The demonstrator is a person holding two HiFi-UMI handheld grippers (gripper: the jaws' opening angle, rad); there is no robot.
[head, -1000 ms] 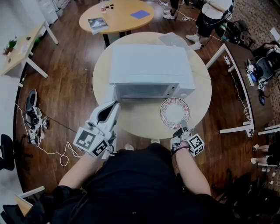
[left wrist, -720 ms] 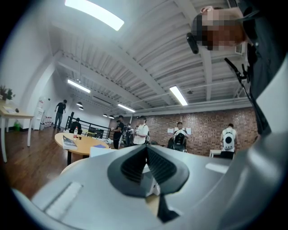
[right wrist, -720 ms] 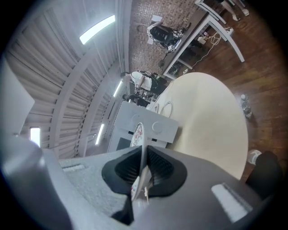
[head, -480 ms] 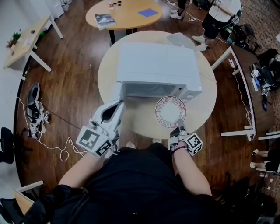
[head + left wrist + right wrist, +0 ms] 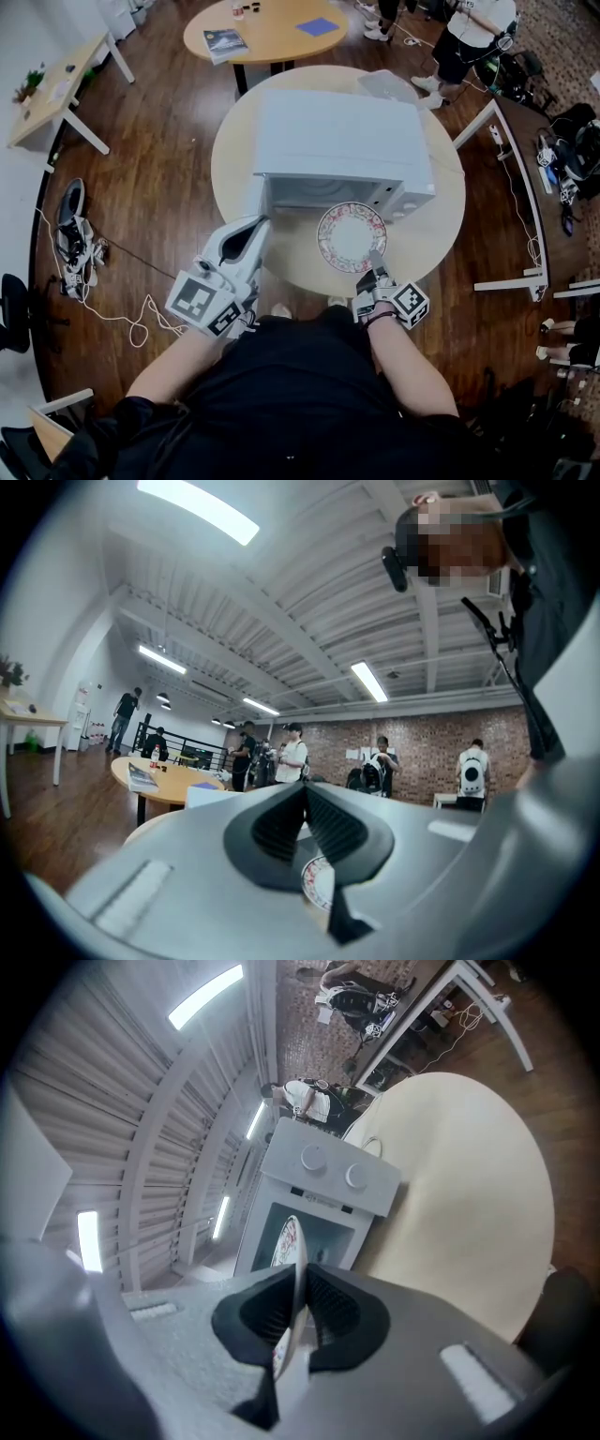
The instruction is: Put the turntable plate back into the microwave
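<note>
Plate [image 5: 351,236] pinched in right claw [image 5: 374,257] before microwave [image 5: 342,141]; left claw [image 5: 259,223] pressed together beside it.

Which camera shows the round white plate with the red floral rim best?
The head view: the round white floral-rimmed plate shows whole, face-on. The right gripper view has it edge-on between the jaws; the left gripper view catches a sliver.

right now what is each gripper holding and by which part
The right gripper pinches the plate by its near rim. The left gripper has its jaws together with nothing between them.
</note>
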